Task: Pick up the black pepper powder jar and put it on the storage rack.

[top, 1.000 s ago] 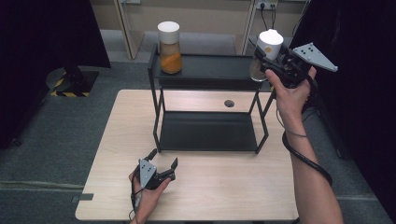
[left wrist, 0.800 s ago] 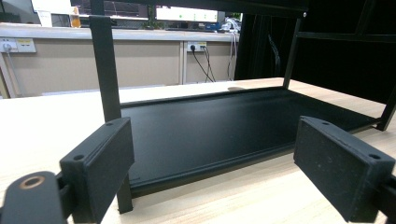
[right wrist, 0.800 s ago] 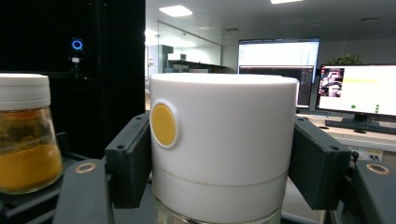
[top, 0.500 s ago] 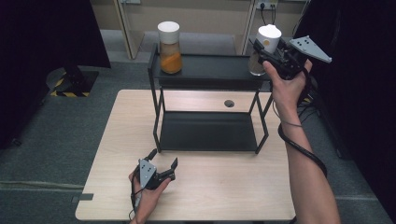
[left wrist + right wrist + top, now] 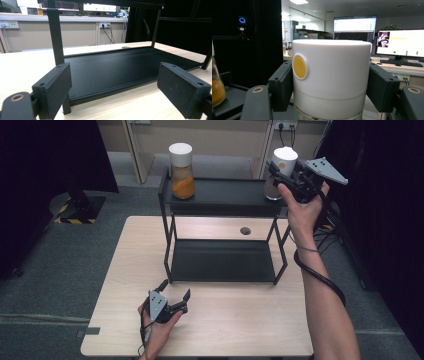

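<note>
The right hand-held gripper (image 5: 279, 176) is clamped on the white lid of a jar (image 5: 283, 172) at the right end of the top shelf of a black two-tier rack (image 5: 225, 197) that stands on the desk (image 5: 235, 320). In the right gripper view the lid (image 5: 331, 77), bearing a round yellow spot on its side, sits squarely between the two black jaws, whose pads press against its left and right flanks; the glass body below is barely visible. A second white-lidded jar with orange contents (image 5: 181, 170) stands at the left end of the same shelf, well apart from the held one. The left hand-held gripper (image 5: 175, 296) rests low on the desk near its front edge, jaws spread wide with nothing between them, facing the rack's lower tray (image 5: 120, 67).
</note>
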Tool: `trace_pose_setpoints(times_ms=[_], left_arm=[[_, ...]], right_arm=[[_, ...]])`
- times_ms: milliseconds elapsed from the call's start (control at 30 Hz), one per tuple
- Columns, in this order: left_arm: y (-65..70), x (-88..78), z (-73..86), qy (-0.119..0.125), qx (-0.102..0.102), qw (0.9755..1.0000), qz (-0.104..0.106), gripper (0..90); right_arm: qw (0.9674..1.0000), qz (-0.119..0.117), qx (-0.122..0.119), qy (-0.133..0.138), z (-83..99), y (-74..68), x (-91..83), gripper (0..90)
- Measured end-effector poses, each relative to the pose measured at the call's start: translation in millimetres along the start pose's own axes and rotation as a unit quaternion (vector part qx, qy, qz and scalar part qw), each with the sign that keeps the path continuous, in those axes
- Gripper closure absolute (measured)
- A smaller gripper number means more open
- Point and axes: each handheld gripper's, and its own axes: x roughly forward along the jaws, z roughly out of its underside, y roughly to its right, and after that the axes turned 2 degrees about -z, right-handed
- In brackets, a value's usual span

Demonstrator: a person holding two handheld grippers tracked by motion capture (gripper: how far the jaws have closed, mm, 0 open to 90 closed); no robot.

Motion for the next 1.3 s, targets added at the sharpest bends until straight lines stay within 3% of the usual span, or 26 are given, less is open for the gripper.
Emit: trace_pose_setpoints(times_ms=[500, 867, 1300], left_arm=[[-0.1, -0.1, 0.2, 0.001, 0.002, 1.0, 0.001, 11.8], [0.1, -0.1, 0.1, 0.0, 0.002, 1.0, 0.0, 11.8], [0.2, -0.1, 0.1, 0.0, 0.003, 1.0, 0.001, 11.8]], right_arm=[[0.9999, -0.012, -0.003, 0.001, 6.2, 0.3, 3.5, 30.0], [0.9996, -0.029, 0.005, -0.005, -3.8, 1.9, -4.2, 10.5], [0.9994, -0.031, 0.003, -0.015, -0.7, 2.9, -18.0, 6.0]])
